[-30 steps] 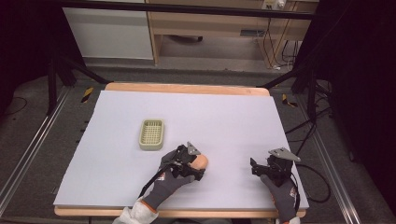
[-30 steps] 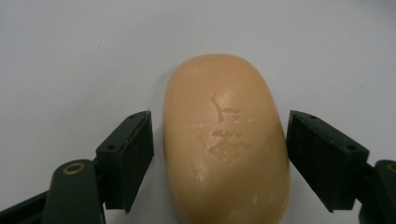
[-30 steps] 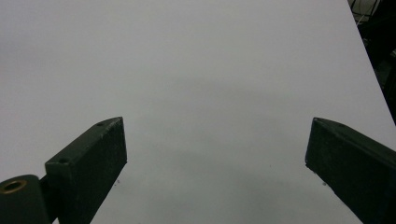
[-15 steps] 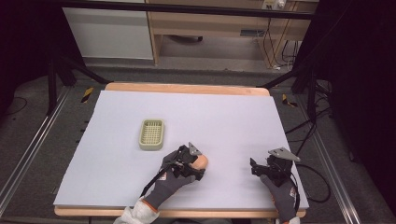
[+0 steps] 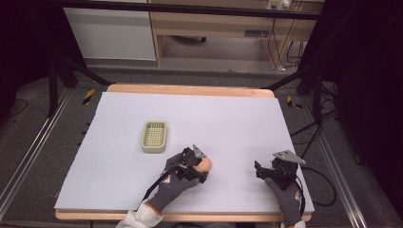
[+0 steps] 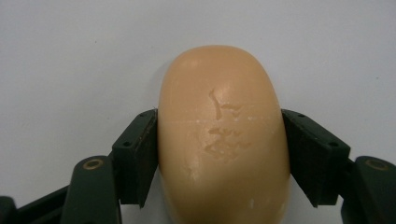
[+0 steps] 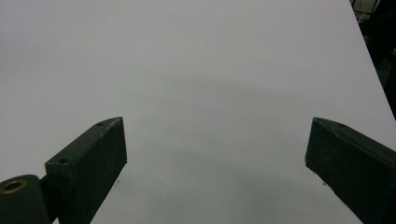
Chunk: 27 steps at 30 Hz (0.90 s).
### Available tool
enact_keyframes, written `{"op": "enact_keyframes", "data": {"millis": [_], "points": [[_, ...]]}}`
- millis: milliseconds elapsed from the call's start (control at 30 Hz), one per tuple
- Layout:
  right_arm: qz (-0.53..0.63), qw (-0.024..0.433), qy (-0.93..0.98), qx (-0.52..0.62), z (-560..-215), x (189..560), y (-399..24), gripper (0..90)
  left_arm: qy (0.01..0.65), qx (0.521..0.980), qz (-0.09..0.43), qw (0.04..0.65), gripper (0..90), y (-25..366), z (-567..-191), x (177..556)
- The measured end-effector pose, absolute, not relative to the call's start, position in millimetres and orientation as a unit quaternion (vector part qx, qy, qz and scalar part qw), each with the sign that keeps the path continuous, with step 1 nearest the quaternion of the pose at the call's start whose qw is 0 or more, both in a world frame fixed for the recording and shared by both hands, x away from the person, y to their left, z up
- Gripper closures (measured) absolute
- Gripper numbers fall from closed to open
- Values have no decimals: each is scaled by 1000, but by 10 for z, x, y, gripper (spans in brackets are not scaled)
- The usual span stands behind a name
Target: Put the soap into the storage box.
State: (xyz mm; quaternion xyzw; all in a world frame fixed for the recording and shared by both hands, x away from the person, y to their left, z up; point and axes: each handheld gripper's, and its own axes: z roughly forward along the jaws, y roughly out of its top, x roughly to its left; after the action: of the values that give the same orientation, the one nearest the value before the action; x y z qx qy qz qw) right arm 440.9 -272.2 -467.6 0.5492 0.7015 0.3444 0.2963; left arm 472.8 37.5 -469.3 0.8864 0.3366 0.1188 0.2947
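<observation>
High view: the left gripper point(image 5: 202, 166) is clamped on a soap bar point(image 5: 205, 165) on the white table point(image 5: 228, 118); a green soap dish point(image 5: 154, 137) lies beyond it. The right gripper point(image 5: 260, 172) is held open, well apart.

Left gripper view: the soap bar point(image 6: 223, 140) is pressed between both pads.

Right gripper view: the jaws are spread wide over bare table point(image 7: 210, 84).

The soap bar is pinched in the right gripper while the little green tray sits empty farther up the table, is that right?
Not quite: the left gripper pinches the soap bar, as the left gripper view shows. The right gripper is open over bare table. The green tray does sit empty farther up.
</observation>
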Motion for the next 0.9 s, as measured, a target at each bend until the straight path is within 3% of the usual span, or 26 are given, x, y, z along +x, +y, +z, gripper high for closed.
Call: {"op": "enact_keyframes", "data": {"millis": [900], "points": [[345, 296, 700, 551, -4672, 4406, -2721, 58, 336, 879, 124, 314, 317, 644, -4453, 4621]]}}
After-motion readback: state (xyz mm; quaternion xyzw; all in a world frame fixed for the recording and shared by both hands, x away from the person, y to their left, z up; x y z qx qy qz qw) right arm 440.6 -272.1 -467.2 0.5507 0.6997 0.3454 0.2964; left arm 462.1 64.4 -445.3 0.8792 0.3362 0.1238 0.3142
